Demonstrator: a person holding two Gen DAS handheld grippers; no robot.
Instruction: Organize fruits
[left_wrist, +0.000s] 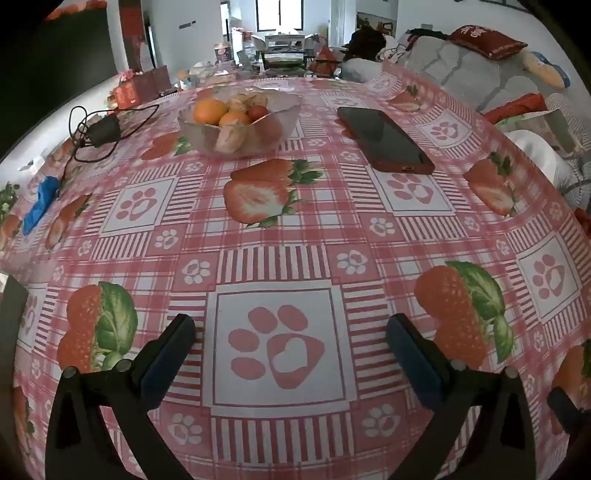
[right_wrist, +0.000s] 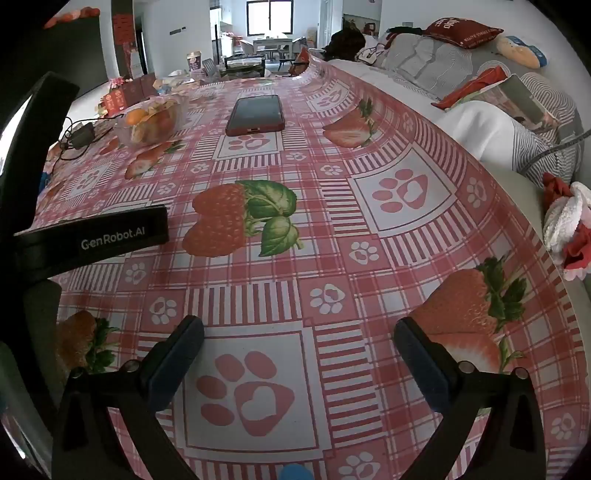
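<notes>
Both tongs hover low over the tabletop, left tongs and right tongs spread wide and empty, likely poised to reach. The fruit sits heaped in the bowl at the far left, upright, rim up, roundish with no clear long axis, beside the phone.

Glossy printed tablecloth, clear glass-like bowl, glossy-screened phone, matt black fingers.

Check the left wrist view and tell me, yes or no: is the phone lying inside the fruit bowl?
No, the phone lies flat on the tablecloth, beside the bowl.
</notes>
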